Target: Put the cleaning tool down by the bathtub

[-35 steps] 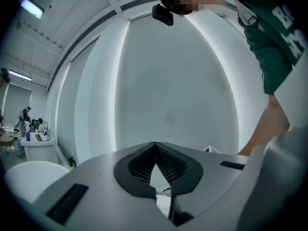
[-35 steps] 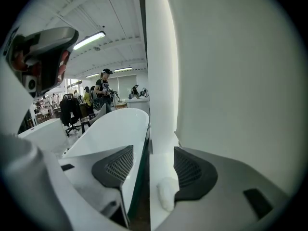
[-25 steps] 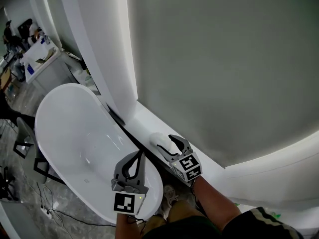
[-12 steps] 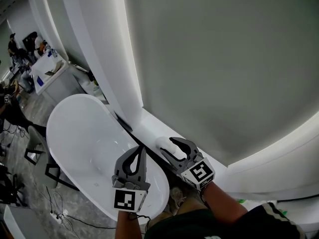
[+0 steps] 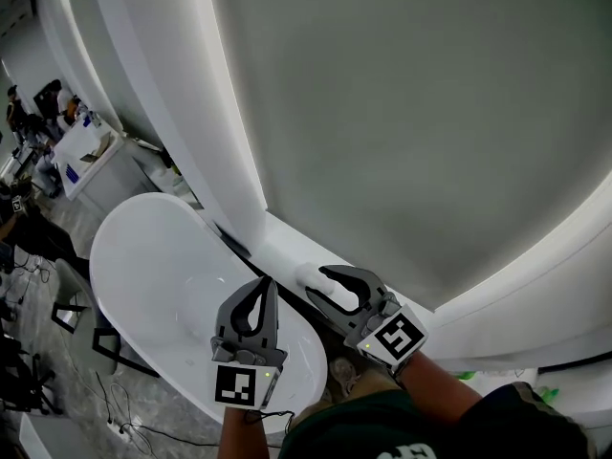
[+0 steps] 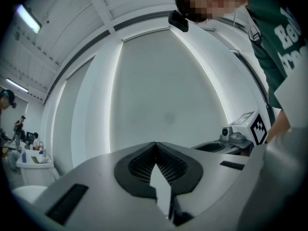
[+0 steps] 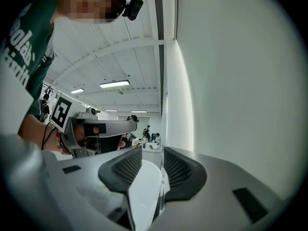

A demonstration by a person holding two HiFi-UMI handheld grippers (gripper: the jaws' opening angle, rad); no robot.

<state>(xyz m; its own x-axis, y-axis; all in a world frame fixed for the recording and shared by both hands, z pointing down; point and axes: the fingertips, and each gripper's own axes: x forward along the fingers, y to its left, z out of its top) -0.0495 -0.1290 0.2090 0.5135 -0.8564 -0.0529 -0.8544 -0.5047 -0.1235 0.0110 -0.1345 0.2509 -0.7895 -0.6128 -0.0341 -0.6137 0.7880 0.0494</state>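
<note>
Grey wall [image 5: 430, 113], distant white table [image 5: 84, 153]

Bright light strip [image 5: 234, 113] glares; fisheye edges bend and darken to black.

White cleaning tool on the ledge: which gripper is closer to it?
Right. The right gripper, its jaws just closing with nothing between, is close by the white cleaning tool; the left gripper is farther left, over the bathtub.

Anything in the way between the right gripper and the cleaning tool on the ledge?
Nothing visible. The white cleaning tool lies on the ledge beside the bathtub, and the right gripper is close by it with no object between. Its jaws have just been closing, and they stand apart with nothing in them.
</note>
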